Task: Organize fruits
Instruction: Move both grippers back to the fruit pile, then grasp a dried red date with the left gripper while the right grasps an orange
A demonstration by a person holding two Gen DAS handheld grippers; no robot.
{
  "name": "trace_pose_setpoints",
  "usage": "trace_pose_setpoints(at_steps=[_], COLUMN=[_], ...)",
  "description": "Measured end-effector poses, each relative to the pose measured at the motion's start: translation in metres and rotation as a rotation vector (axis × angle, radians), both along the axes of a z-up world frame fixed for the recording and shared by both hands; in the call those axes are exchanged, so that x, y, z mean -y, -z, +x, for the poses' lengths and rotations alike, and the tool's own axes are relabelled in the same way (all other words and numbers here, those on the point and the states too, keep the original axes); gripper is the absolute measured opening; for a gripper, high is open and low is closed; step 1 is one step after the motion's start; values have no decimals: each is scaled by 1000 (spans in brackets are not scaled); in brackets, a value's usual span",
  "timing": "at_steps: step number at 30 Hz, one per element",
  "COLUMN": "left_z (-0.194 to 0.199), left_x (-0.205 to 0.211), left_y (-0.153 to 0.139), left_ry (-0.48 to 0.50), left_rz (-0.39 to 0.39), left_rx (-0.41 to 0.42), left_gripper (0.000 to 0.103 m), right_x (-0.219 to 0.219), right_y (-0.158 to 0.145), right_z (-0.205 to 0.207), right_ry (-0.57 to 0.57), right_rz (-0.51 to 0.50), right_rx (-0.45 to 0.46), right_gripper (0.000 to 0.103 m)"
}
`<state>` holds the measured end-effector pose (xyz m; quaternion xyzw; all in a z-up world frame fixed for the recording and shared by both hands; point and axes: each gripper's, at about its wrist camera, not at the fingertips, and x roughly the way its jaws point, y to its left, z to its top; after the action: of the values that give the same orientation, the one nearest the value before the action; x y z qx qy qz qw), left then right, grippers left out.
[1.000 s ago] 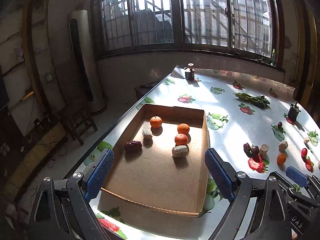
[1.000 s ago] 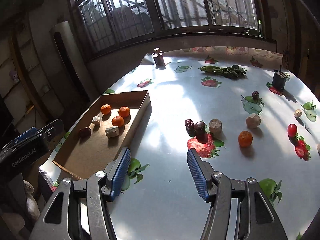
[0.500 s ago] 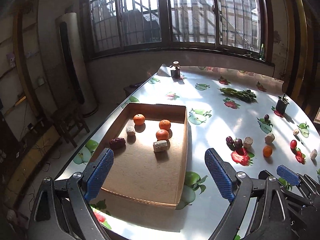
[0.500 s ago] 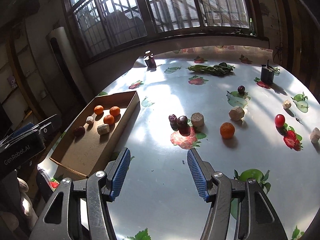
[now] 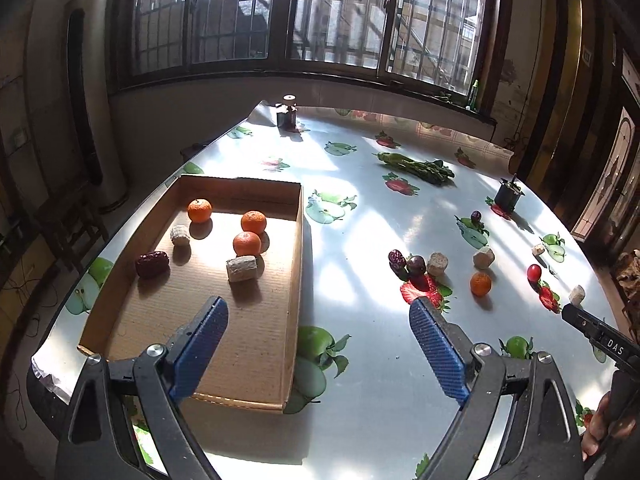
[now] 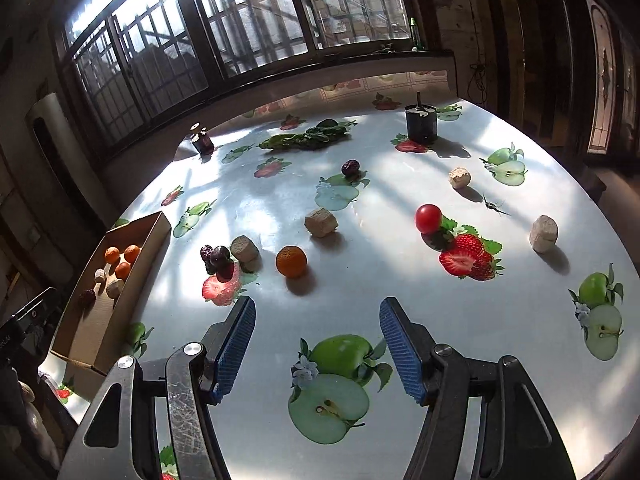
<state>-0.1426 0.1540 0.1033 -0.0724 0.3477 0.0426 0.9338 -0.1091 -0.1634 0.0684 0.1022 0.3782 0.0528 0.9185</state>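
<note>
Three small oranges lie in the cardboard tray at the left of the left wrist view, together with a dark red date near its left wall and two pale cork-like chunks. The left gripper hangs over the near right corner of the tray, its blue-padded jaws wide apart with nothing between them. On the fruit-print table to the right of the tray sit two dark dates touching each other, a pale chunk just beside them, a loose orange further right, and a small red tomato beyond that. A bunch of green vegetable lies far back, near a small dark pot. Part of the other tool and a hand show at the lower right edge.

In the right wrist view the right gripper is above a printed green apple on the table; its jaws have just been opening and stand apart, nothing between them. The loose orange sits just beyond the fingertips, slightly left. The dates and a pale chunk lie left of it, the tomato right and farther, beside printed strawberries. The tray with its oranges is at the far left edge.
</note>
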Motion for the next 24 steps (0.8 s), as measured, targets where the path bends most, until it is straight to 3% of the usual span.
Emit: trace_pose_setpoints(at_steps=[4,9,12,13,16,17,24], left_z=[14,47,79,92,124,135,187], left_x=[4,14,24,27,34,35,34], left_y=[15,9,7,9,21,28,80], left_ry=[20,99,146,152,173,179,156], left_rz=[-24,-77,-88,-82,-94,-119,-256], left_rx=[-51,-100,-120,-132,-173,-195,-290], left_gripper=[92,92,92,89,56,53,51], right_x=[24,-14,-42,-50,-64,-68,-79], right_y=[-4,5,17,21,30,33,47], right_z=[17,65,94,102,116,118,126], right_ry=[35,-143,-181,-190,-199,-201,-226], right_rz=[-32,-7,-31,-39,-67,-81,-101], right_rx=[-46,-144,-167,-166,-144,-132,-113], right_gripper=[69,69,69,69,69,69,59])
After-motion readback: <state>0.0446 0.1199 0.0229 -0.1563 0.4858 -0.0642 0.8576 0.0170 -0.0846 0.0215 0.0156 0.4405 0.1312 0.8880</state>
